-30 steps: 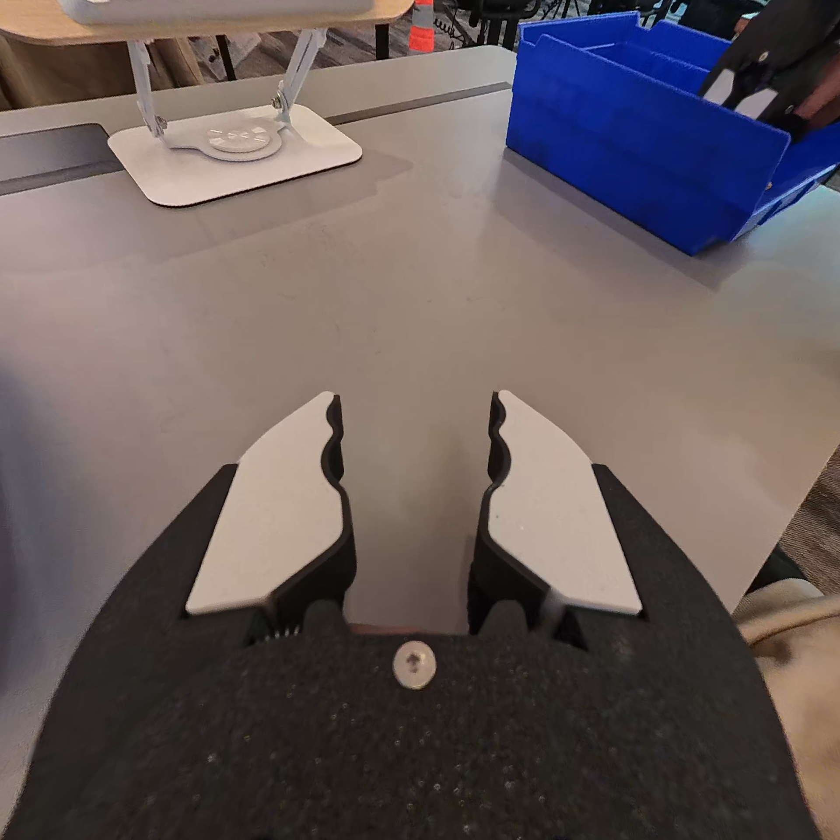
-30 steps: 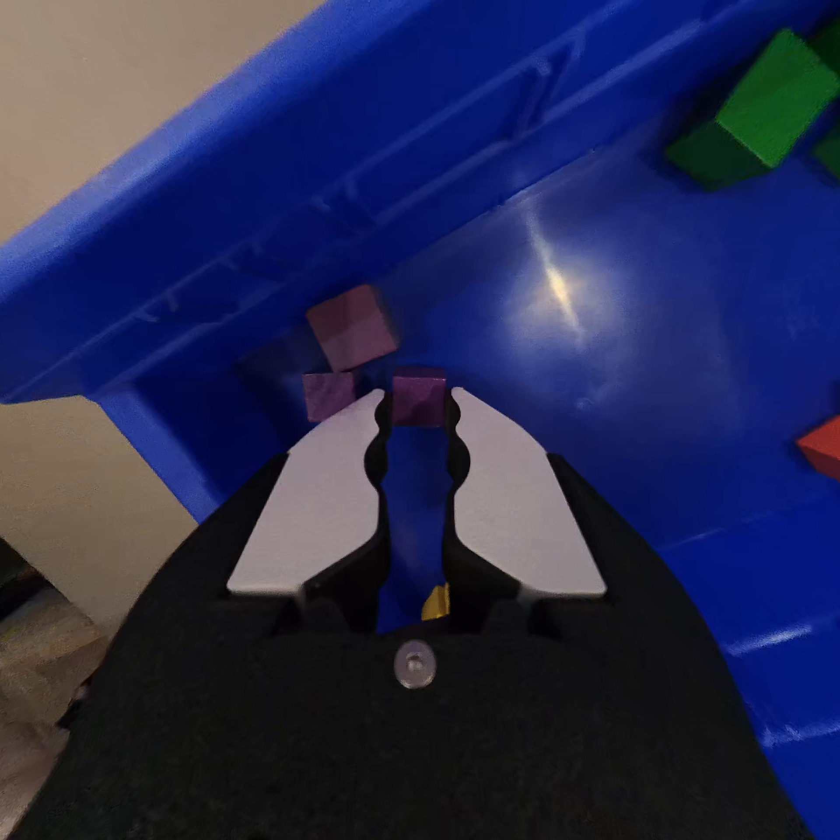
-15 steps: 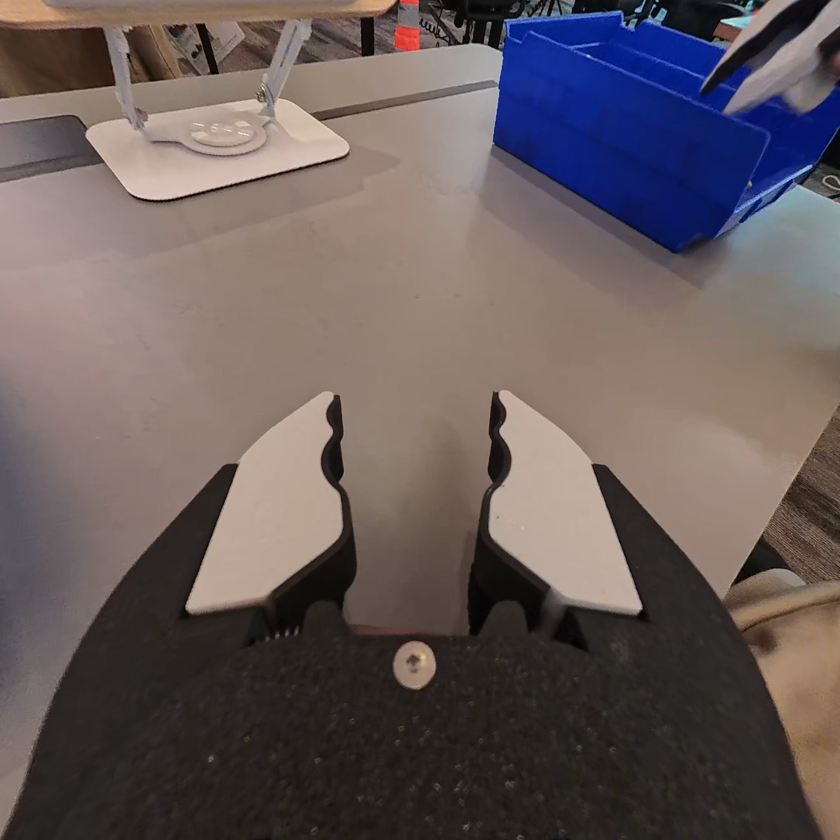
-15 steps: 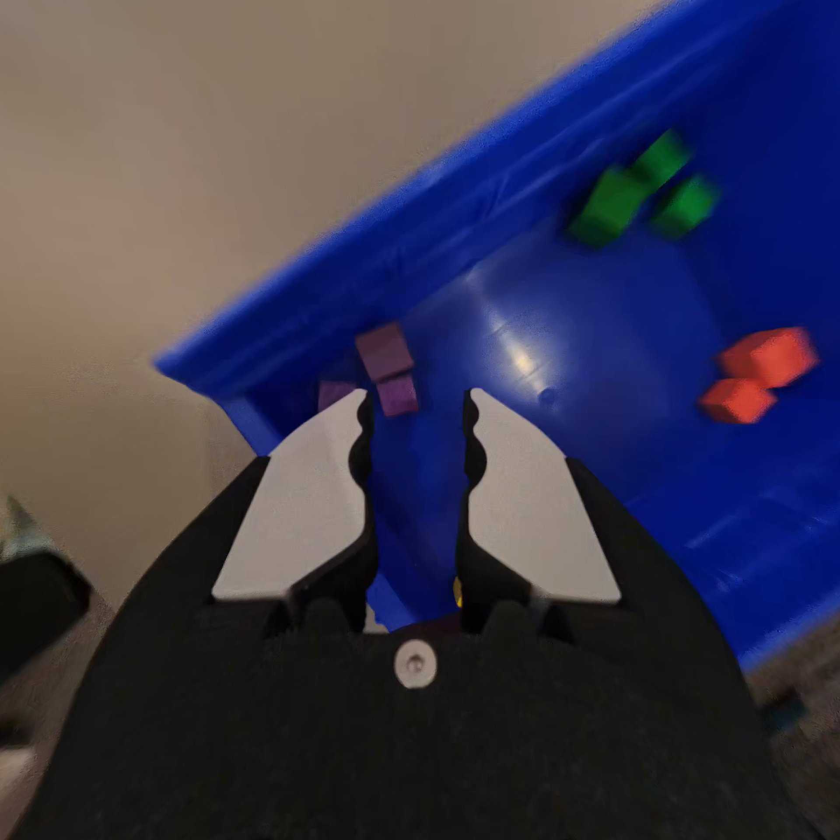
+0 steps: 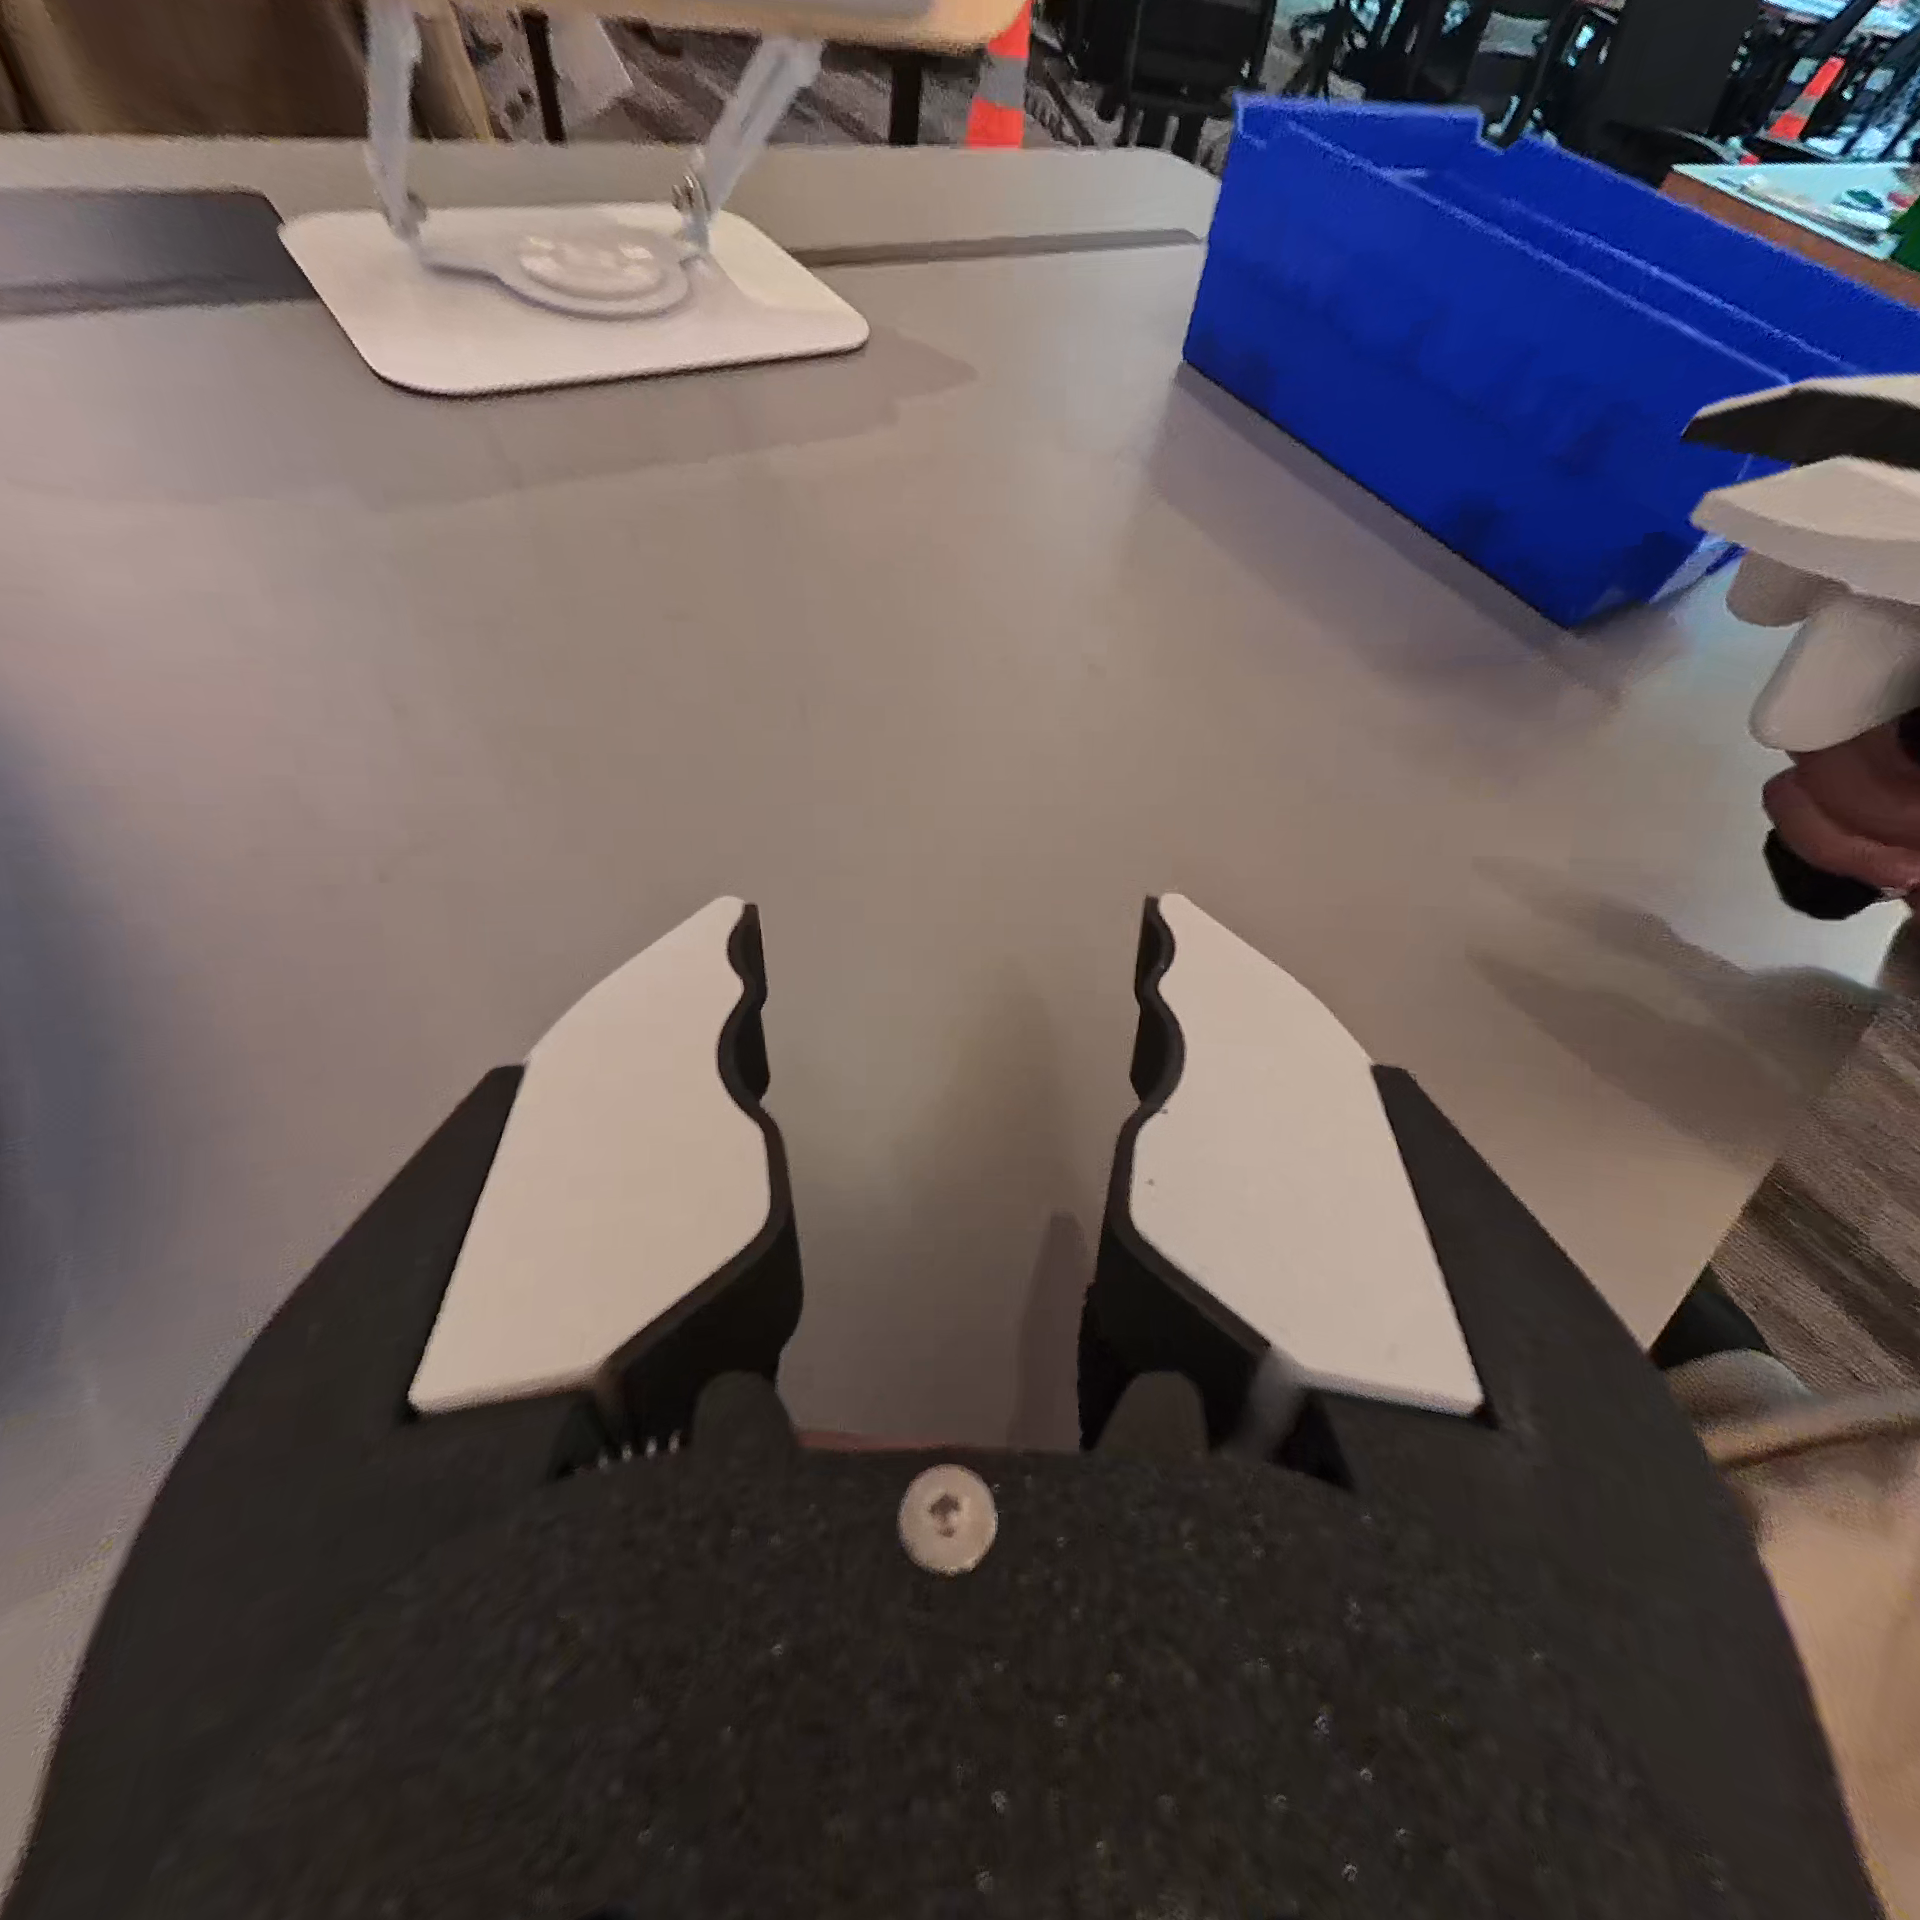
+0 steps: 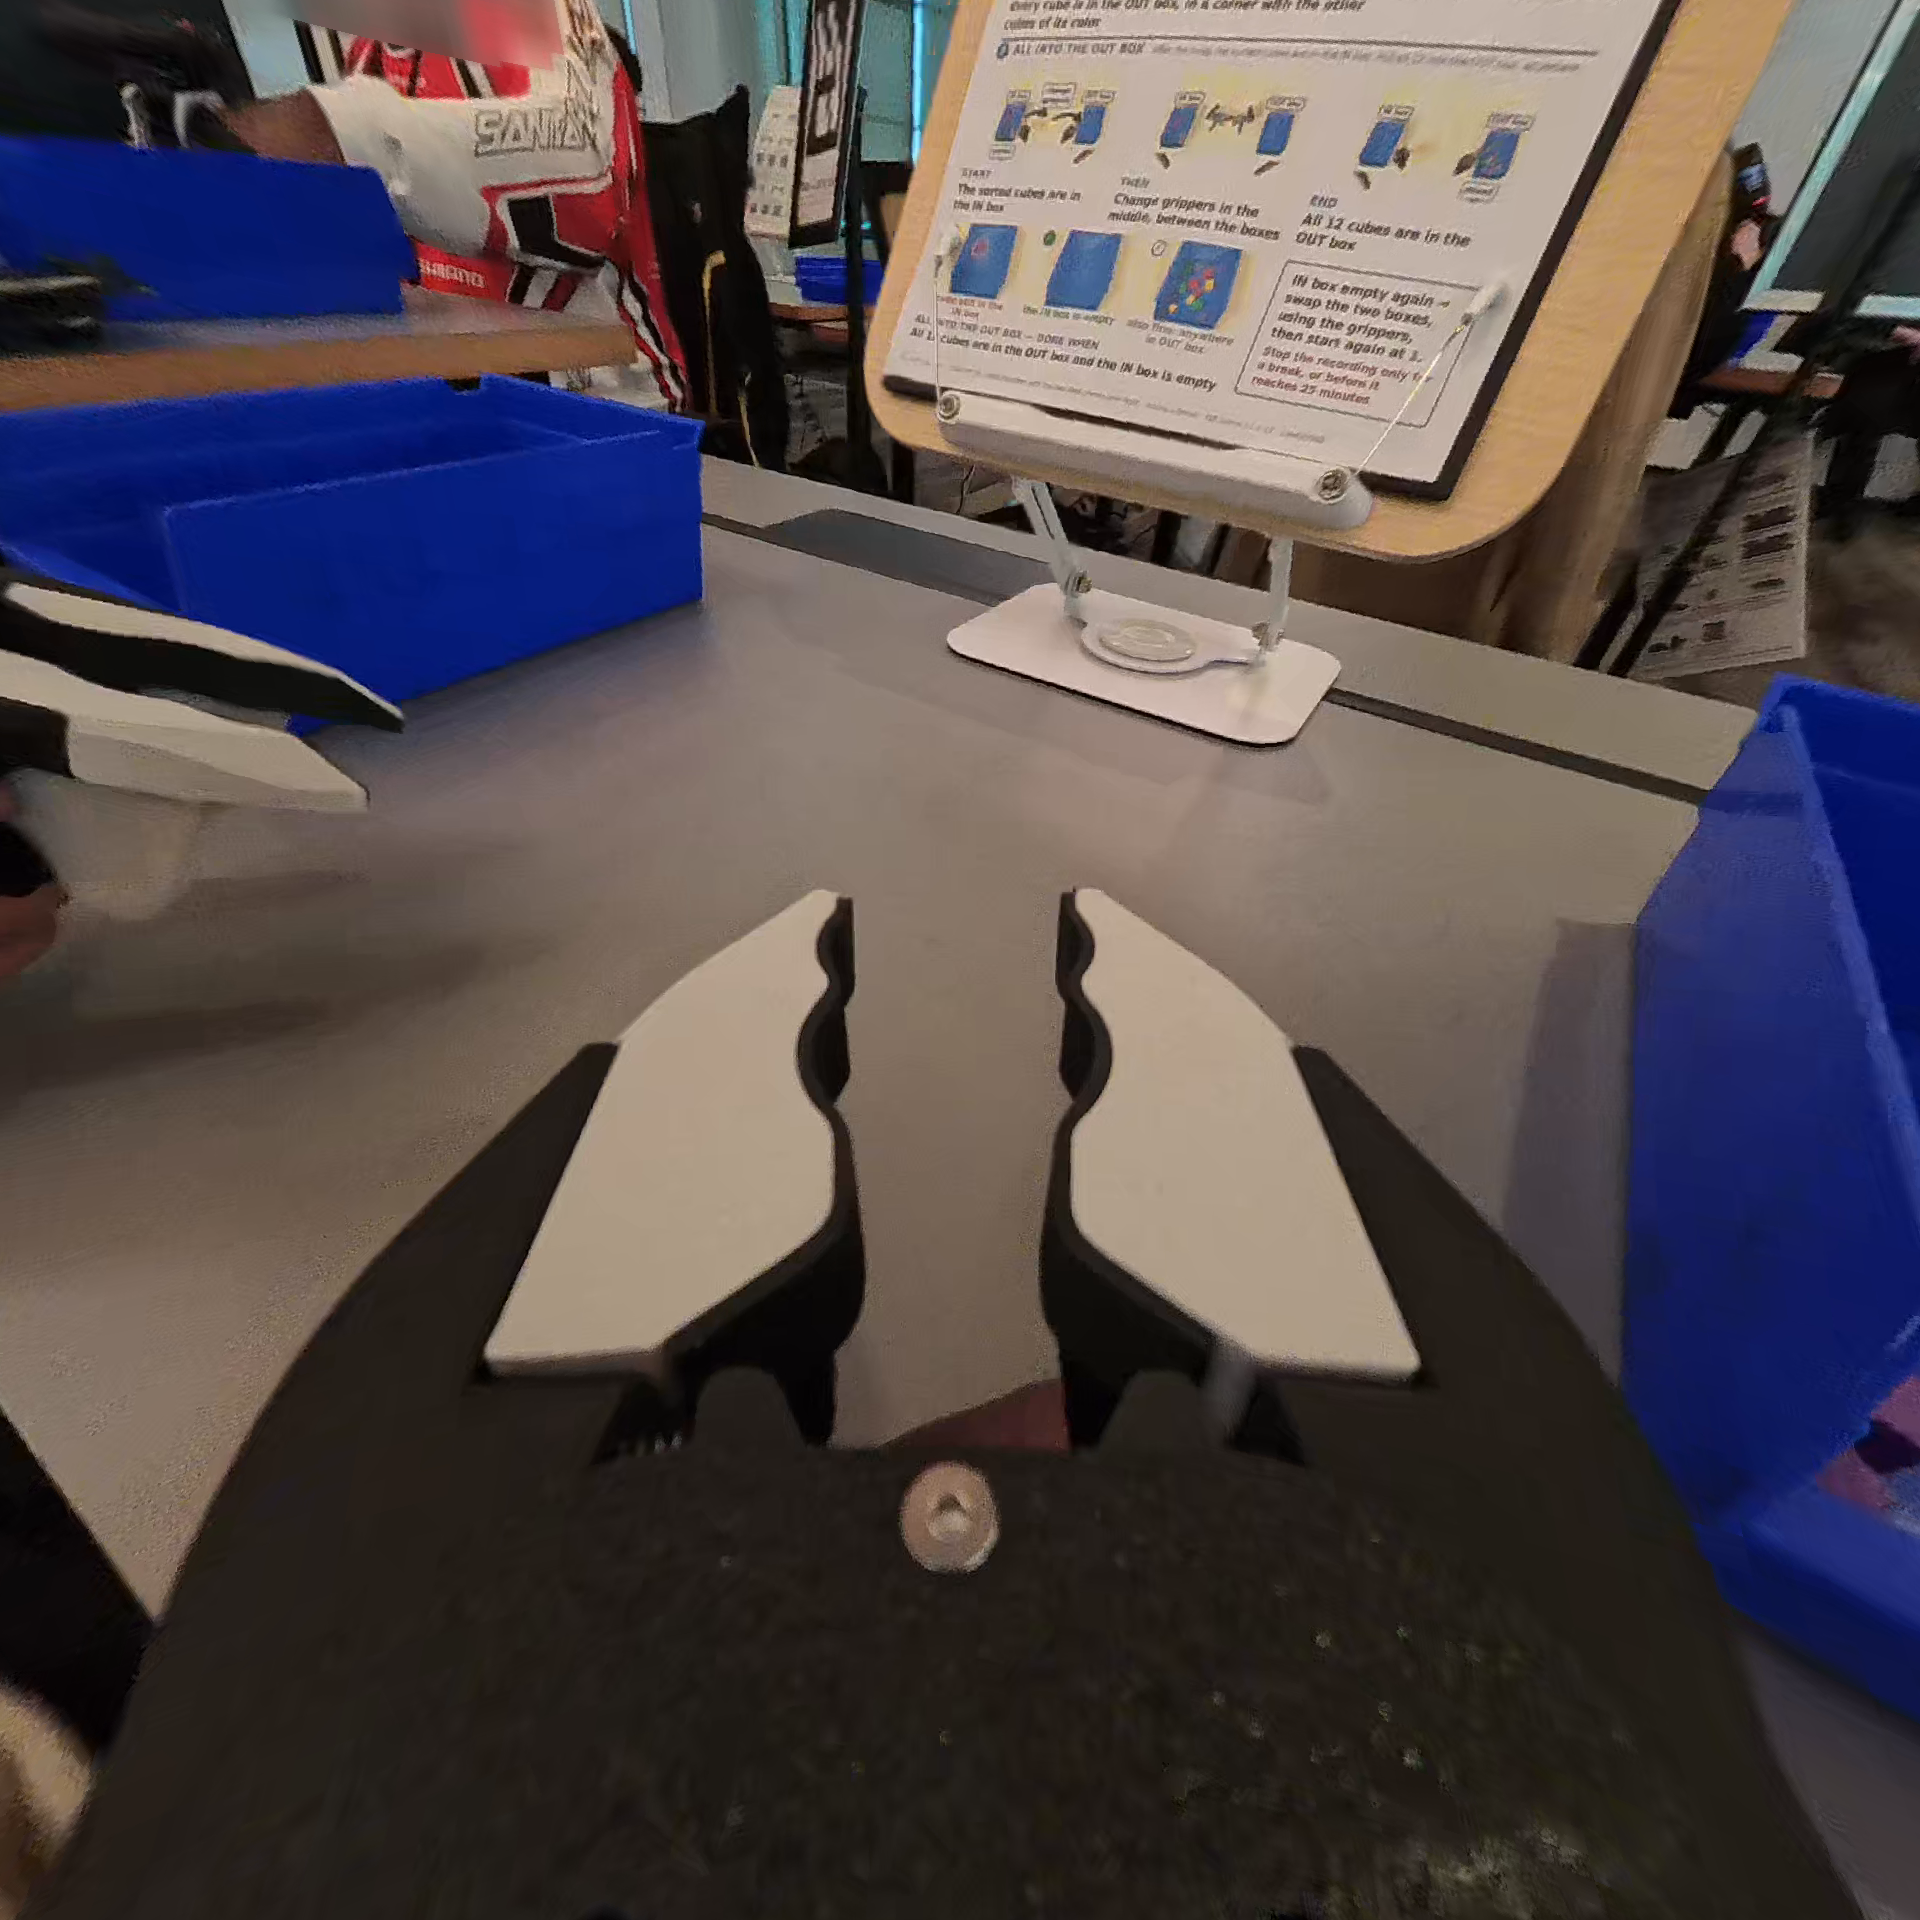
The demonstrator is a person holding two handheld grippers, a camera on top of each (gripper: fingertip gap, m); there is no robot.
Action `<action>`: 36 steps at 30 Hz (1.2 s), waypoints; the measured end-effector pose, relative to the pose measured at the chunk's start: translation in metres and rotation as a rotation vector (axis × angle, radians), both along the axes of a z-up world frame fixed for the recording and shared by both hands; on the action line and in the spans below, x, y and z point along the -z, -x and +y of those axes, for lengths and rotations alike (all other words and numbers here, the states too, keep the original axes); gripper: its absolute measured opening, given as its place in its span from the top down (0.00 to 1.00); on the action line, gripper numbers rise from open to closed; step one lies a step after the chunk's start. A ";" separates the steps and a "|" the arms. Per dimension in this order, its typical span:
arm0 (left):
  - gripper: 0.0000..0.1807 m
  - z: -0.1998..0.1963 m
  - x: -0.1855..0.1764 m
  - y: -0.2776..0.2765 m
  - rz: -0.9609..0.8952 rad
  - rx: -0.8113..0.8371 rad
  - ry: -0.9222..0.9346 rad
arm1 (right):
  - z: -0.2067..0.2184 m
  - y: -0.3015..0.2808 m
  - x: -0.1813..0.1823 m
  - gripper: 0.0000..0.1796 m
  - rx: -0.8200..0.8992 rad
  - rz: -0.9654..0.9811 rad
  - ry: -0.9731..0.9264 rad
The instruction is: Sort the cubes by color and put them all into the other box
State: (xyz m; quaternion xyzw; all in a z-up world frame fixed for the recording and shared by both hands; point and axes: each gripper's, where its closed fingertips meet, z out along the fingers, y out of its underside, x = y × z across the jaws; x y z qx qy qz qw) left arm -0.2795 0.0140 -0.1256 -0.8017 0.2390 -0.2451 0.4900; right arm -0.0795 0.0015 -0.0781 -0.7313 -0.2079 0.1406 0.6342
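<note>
My left gripper is open and empty, low over the bare grey table. My right gripper is also open and empty over the table's middle. It shows at the right edge of the left wrist view. One blue box stands close on the right of my right gripper, and a blurred purple patch shows inside it. This box also shows in the left wrist view. A second blue box stands at the far left. No other cubes are visible.
A white stand base holds a tilted instruction board at the table's back. My left gripper shows at the left edge of the right wrist view. A person stands behind another blue bin on a far table.
My right gripper let go of a purple cube in the box corner, lifted out of the box and swung over the table's middle. My left gripper stayed open and turned slightly.
</note>
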 end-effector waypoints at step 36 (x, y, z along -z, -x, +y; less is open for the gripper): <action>0.69 0.273 0.044 0.205 0.826 0.492 0.242 | -0.010 0.003 0.004 0.84 0.048 -0.037 0.005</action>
